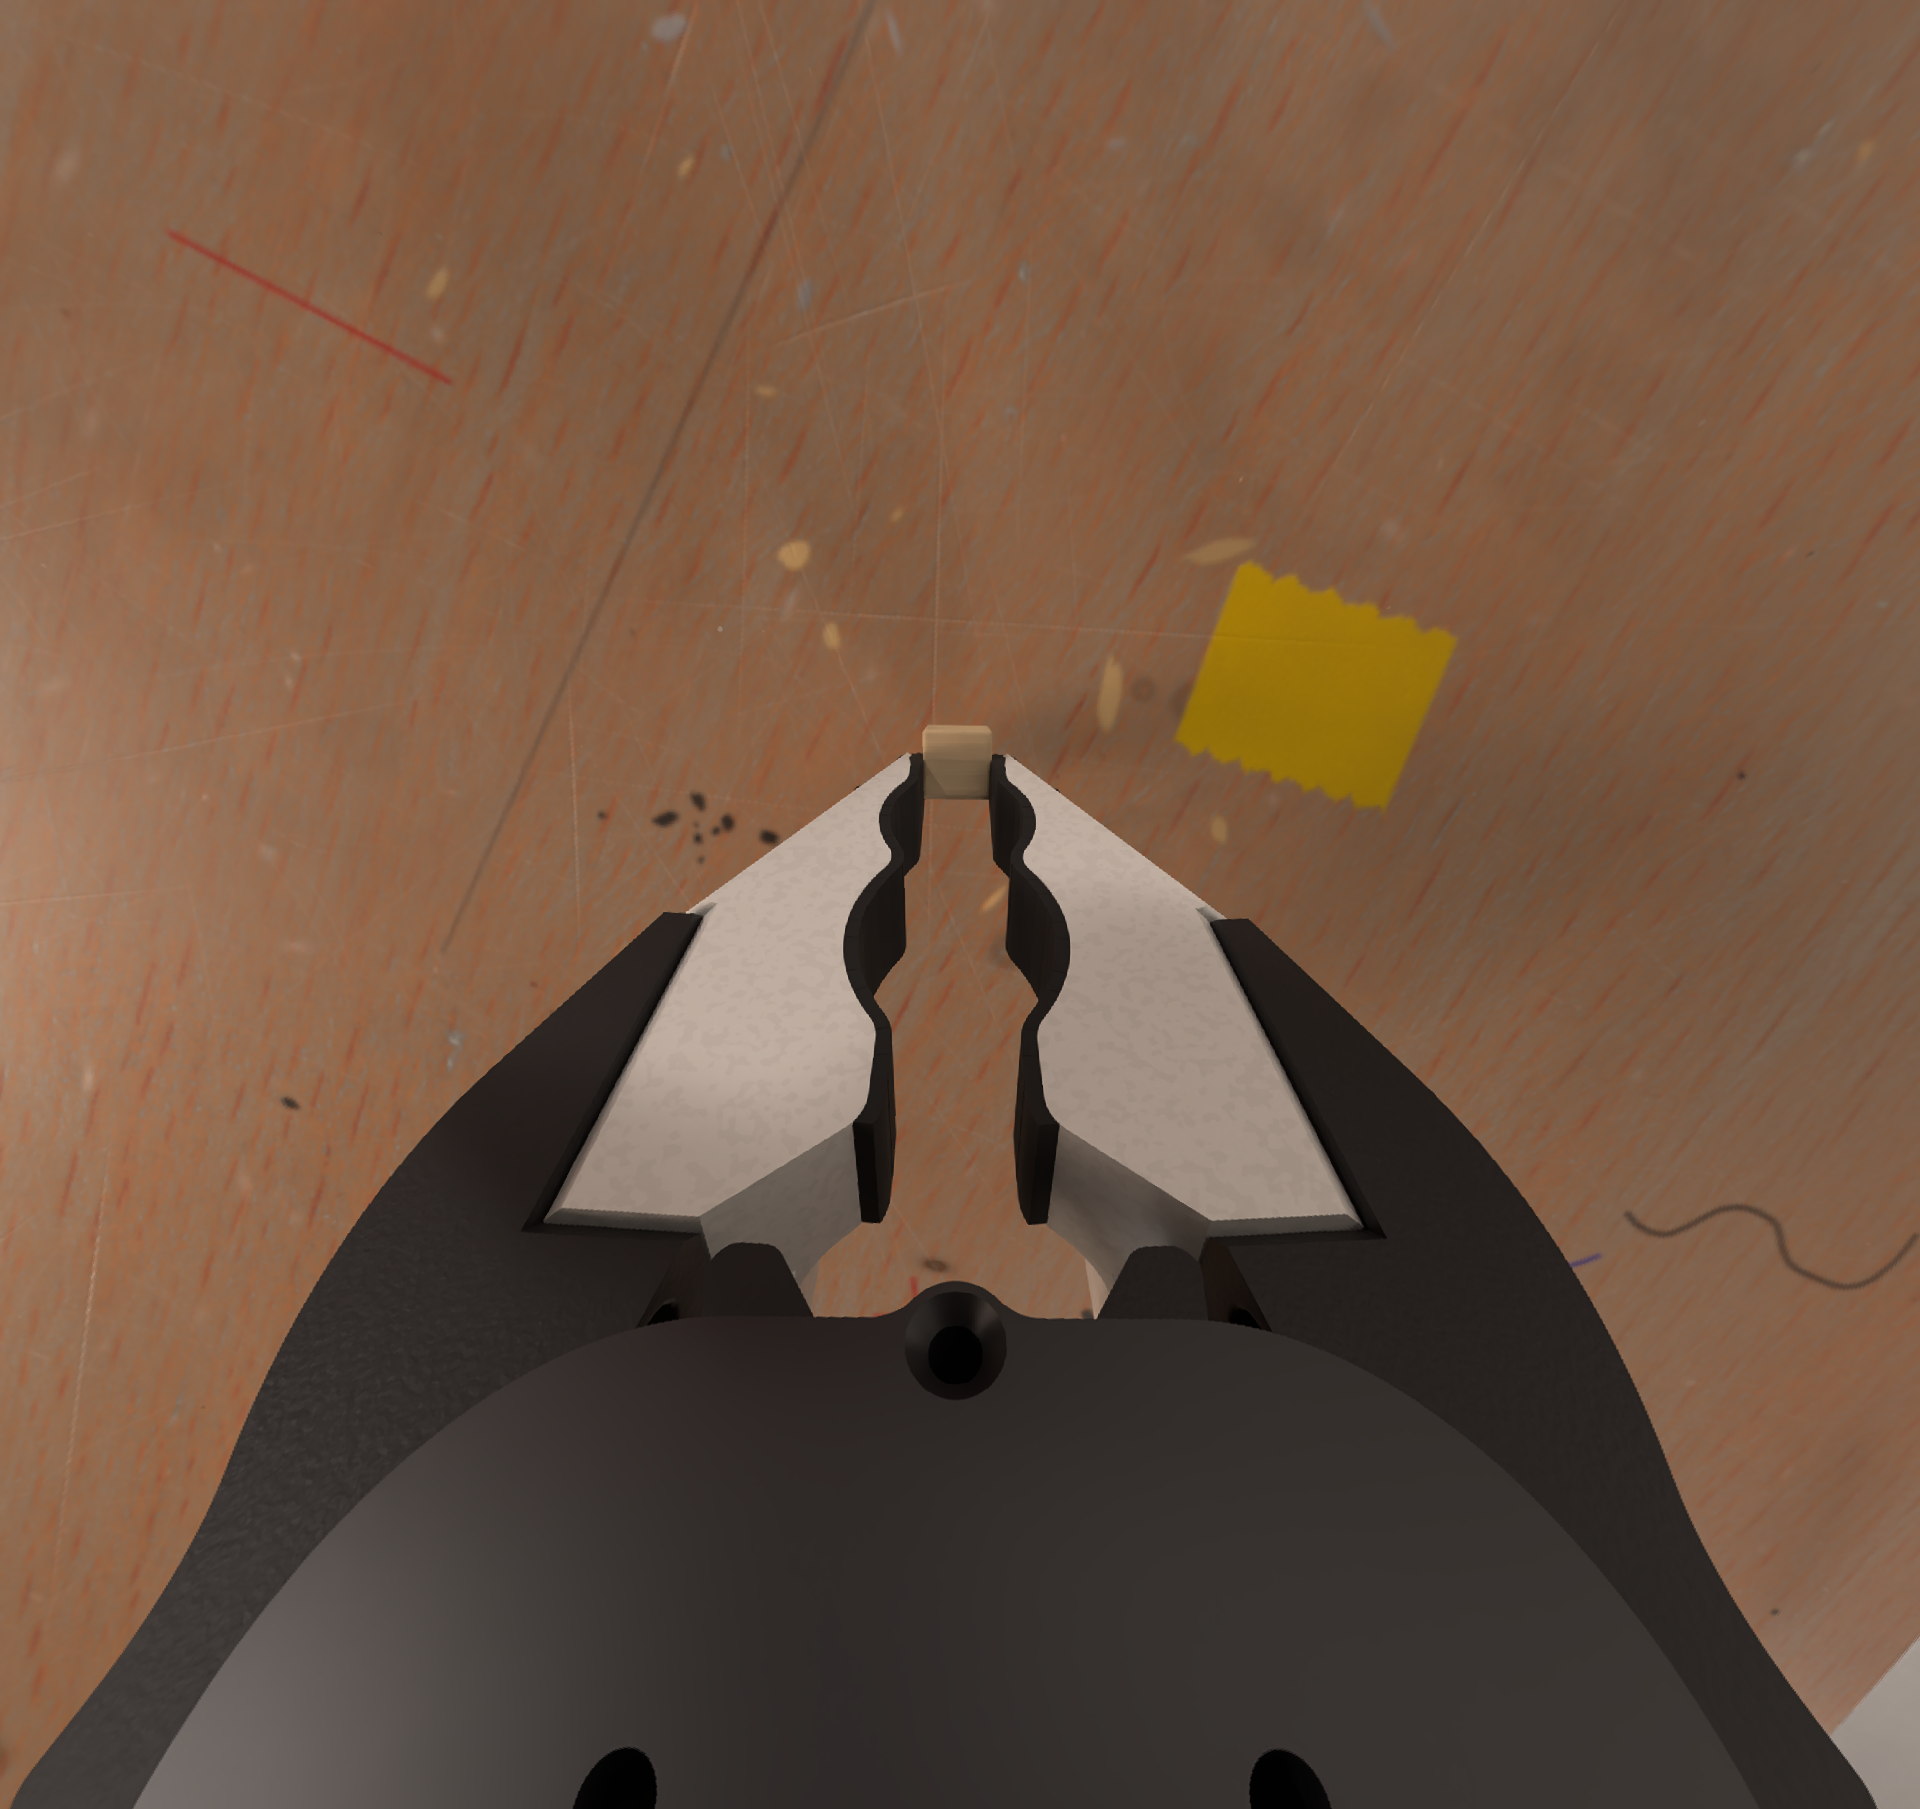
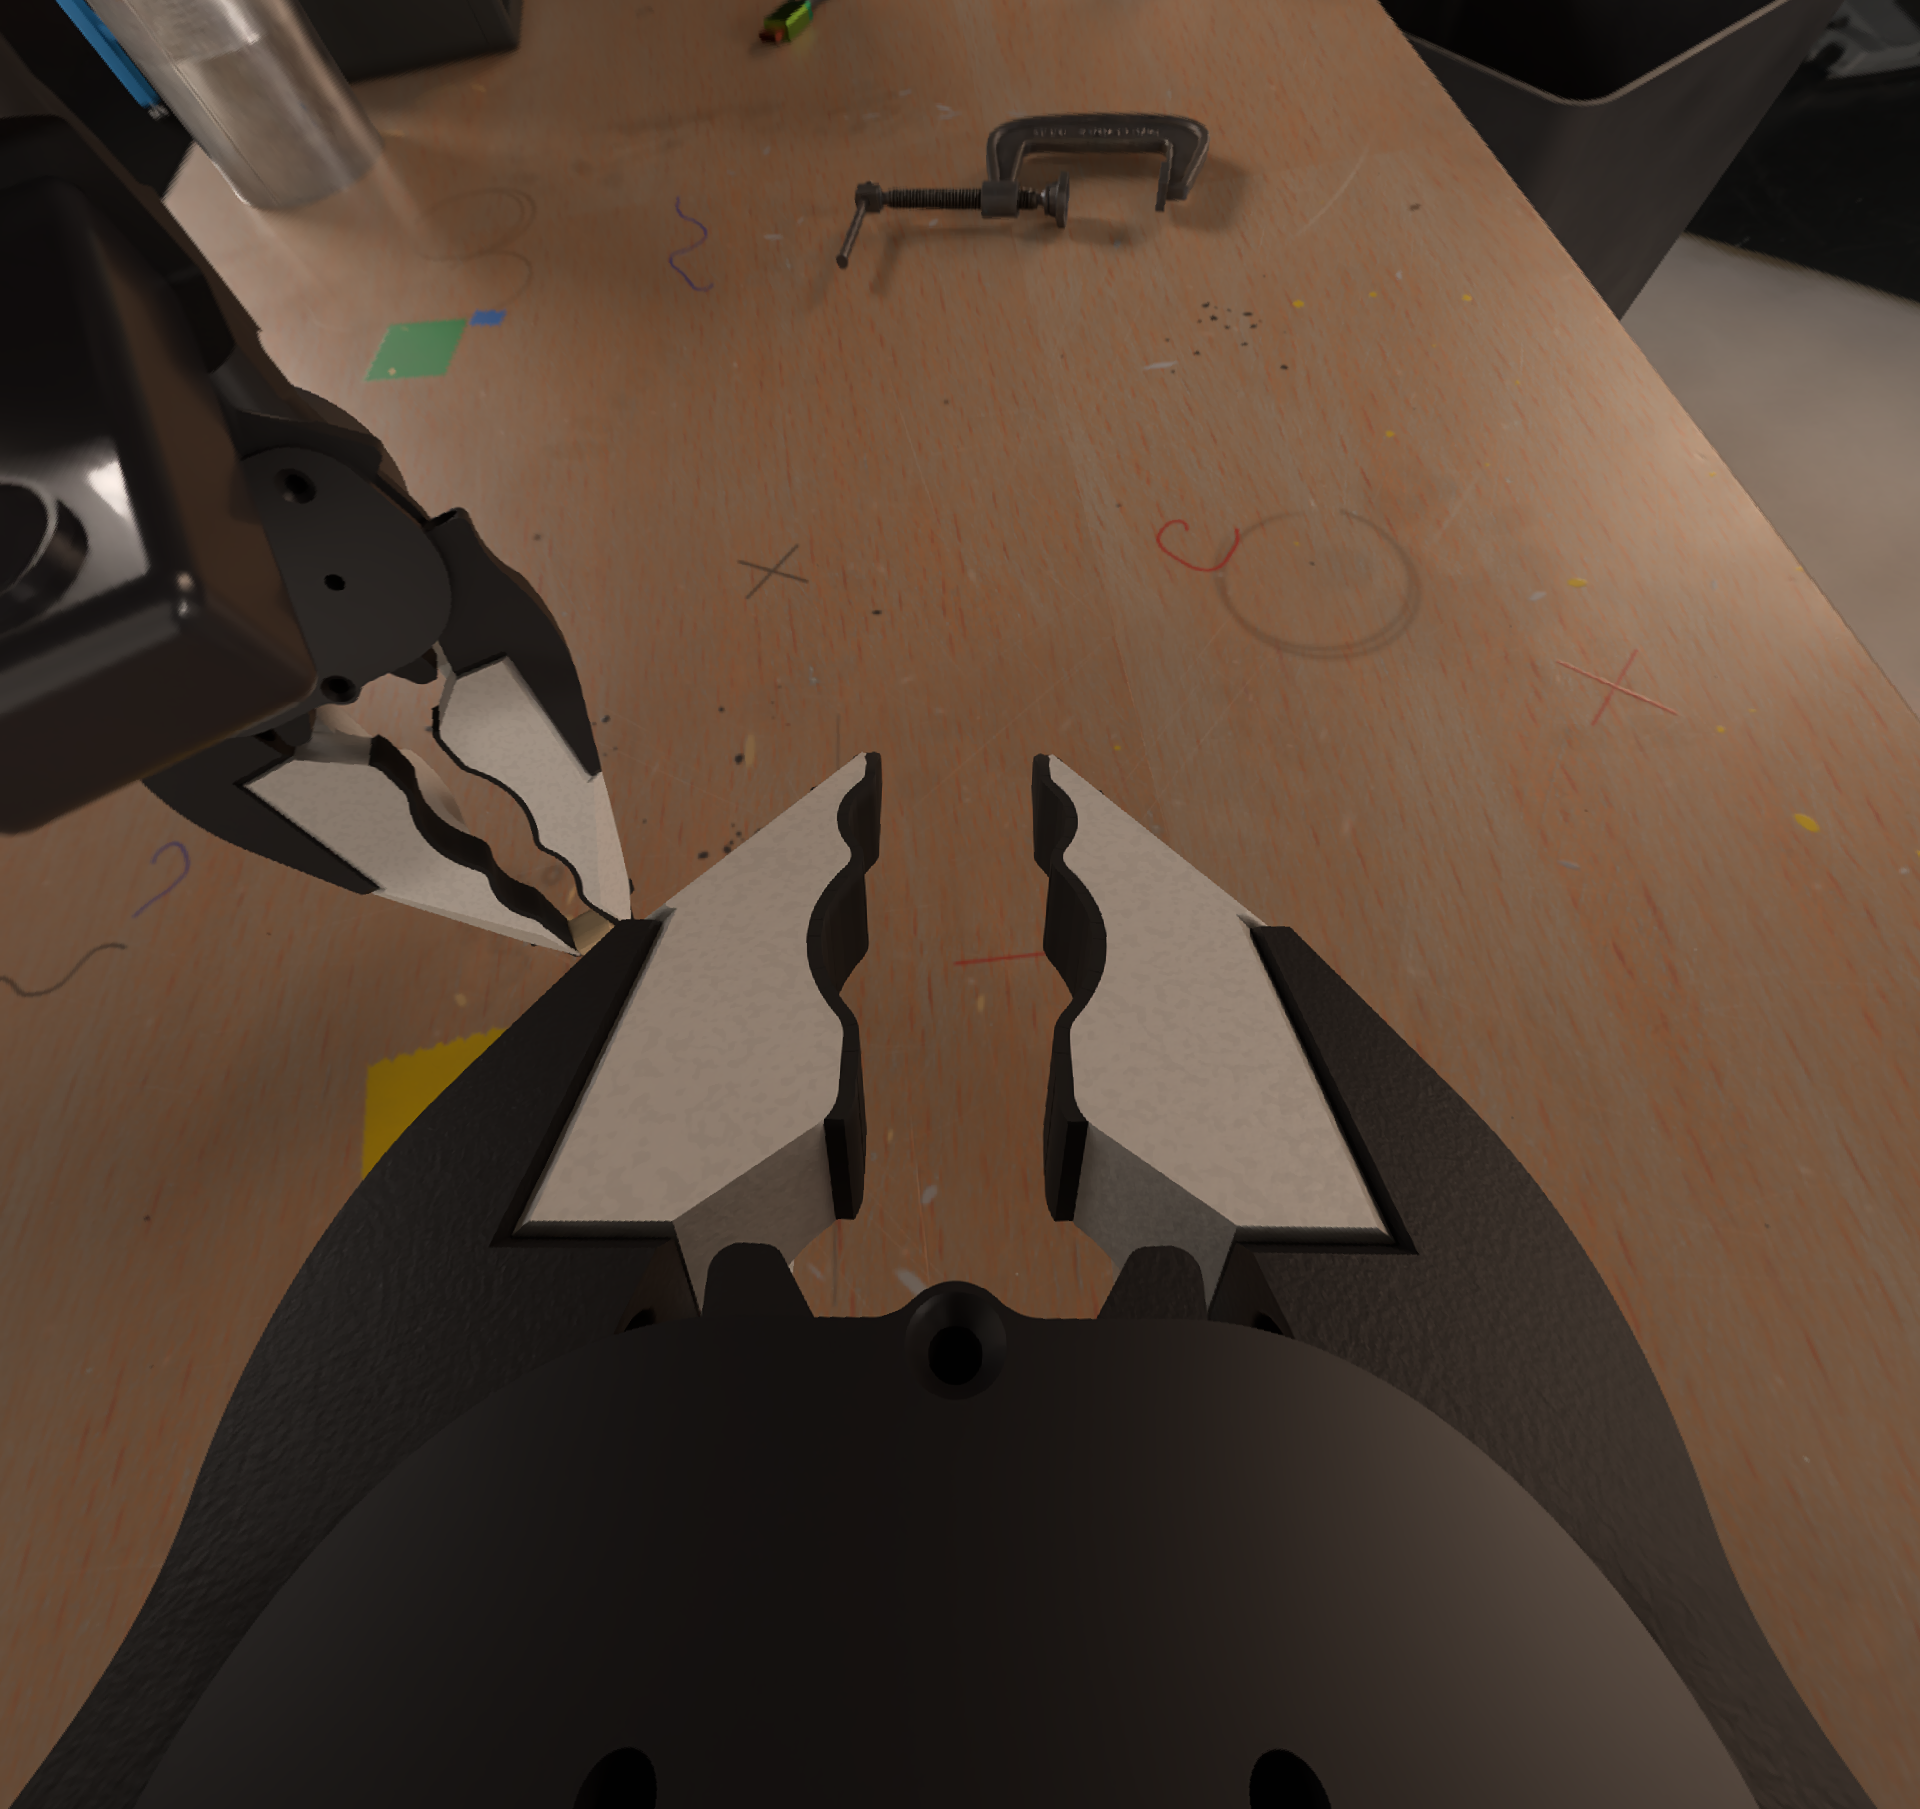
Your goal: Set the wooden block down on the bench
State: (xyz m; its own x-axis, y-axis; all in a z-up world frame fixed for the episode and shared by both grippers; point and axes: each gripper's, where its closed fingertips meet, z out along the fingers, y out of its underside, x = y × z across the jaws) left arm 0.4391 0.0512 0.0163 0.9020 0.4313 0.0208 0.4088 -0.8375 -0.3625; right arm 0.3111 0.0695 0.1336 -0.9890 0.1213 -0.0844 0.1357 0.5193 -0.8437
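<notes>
A small pale wooden block (image 1: 956, 764) is pinched between the tips of my left gripper (image 1: 956, 772), which points down at the scratched wooden bench (image 1: 727, 305). I cannot tell from this view whether the block touches the bench. In the right wrist view the left gripper (image 2: 597, 928) comes in from the left, its tips low over the bench with a sliver of the block (image 2: 594, 926) showing between them, right beside my right gripper's left finger. My right gripper (image 2: 956, 772) is open and empty above the bench.
A yellow tape patch (image 1: 1314, 684) lies right of the block and shows partly in the right wrist view (image 2: 416, 1084). Farther back are a C-clamp (image 2: 1049, 175), a cable with a green plug (image 2: 790, 19), a silvery cylinder (image 2: 208, 34), a green patch (image 2: 416, 348) and a dark bin (image 2: 1621, 24) past the right edge.
</notes>
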